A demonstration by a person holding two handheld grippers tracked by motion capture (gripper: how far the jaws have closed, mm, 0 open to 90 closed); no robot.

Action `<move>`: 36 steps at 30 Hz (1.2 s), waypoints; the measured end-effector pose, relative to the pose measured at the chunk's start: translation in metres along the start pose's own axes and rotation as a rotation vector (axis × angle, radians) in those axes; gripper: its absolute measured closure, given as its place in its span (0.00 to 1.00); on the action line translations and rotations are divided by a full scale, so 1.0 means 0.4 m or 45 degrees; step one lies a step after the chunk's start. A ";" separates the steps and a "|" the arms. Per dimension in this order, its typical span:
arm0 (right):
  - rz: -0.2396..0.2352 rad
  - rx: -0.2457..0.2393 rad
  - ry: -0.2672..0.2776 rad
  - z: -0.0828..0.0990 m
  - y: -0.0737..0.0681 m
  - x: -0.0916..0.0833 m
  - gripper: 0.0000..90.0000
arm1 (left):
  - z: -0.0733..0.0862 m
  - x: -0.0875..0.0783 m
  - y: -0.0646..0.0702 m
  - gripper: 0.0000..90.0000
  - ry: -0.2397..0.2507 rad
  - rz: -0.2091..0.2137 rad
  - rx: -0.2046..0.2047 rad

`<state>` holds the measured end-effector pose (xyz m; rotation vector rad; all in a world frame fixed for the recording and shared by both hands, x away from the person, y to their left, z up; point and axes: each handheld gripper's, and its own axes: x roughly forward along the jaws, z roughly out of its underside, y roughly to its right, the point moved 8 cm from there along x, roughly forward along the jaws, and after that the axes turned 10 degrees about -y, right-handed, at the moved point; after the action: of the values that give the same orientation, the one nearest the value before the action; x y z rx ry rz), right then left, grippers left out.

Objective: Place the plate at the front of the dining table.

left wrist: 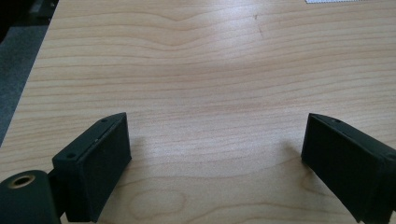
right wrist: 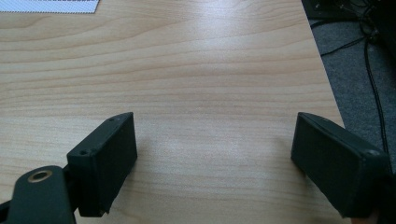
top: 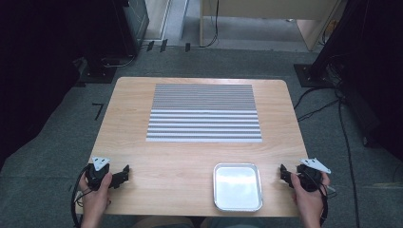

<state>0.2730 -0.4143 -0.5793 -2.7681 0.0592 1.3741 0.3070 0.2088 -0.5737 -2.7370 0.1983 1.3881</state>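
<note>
Both grippers black: left gripper and right gripper each carry a grey triangular top plate, black trailing cable, blocky jaws with small screw holes.

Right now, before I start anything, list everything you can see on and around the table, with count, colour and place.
Rectangular light wooden table: one, pale wood, centre of the high view.
Striped grey and white rectangular mat: one, lying flat on the far half of the table.
Shiny rectangular metal tray: one, silver, near edge, right of centre, nothing in it.
Grey carpet floor: around the table.
Black cables: several, on the floor at right and far side.
Left tongs: one, black, near left corner, jaws open, holding nothing.
Right tongs: one, black, near right corner beside the tray, jaws open, holding nothing.
</note>
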 end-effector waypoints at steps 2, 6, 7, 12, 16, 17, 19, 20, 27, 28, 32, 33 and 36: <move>0.003 0.006 0.001 0.000 0.001 -0.001 0.17 | 0.000 -0.001 -0.002 0.09 -0.015 -0.009 -0.016; 0.006 0.033 0.020 0.002 0.004 -0.007 0.20 | -0.001 -0.008 0.003 0.09 -0.038 0.006 -0.057; 0.006 0.033 0.020 0.002 0.004 -0.007 0.20 | -0.003 -0.010 0.007 0.09 -0.034 0.019 -0.065; -0.032 0.061 0.098 -0.011 -0.001 -0.036 0.21 | -0.024 -0.032 0.033 0.09 0.018 0.020 -0.068; -0.060 0.052 0.123 -0.016 -0.016 -0.049 0.20 | -0.029 -0.038 0.061 0.09 0.027 0.034 -0.040; -0.060 0.052 0.123 -0.016 -0.016 -0.049 0.20 | -0.029 -0.038 0.061 0.09 0.027 0.034 -0.040; -0.076 0.037 0.137 -0.019 -0.032 -0.058 0.20 | -0.033 -0.043 0.087 0.09 0.032 0.047 -0.012; -0.081 0.031 0.144 -0.020 -0.037 -0.062 0.20 | -0.035 -0.044 0.096 0.09 0.037 0.053 -0.004; -0.103 0.009 0.177 -0.027 -0.061 -0.079 0.20 | -0.042 -0.049 0.153 0.09 0.046 0.088 0.051; -0.113 0.010 0.178 -0.027 -0.067 -0.082 0.20 | -0.042 -0.049 0.172 0.09 0.046 0.098 0.067; -0.136 0.014 0.183 -0.028 -0.077 -0.087 0.20 | -0.042 -0.051 0.206 0.09 0.047 0.118 0.098; -0.136 0.014 0.183 -0.028 -0.077 -0.087 0.20 | -0.042 -0.051 0.206 0.09 0.047 0.118 0.098; -0.157 0.016 0.188 -0.028 -0.089 -0.092 0.20 | -0.041 -0.052 0.240 0.09 0.050 0.139 0.128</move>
<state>0.2615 -0.3791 -0.5423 -2.8053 -0.0959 1.1361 0.2943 0.1138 -0.5474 -2.7089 0.4144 1.3110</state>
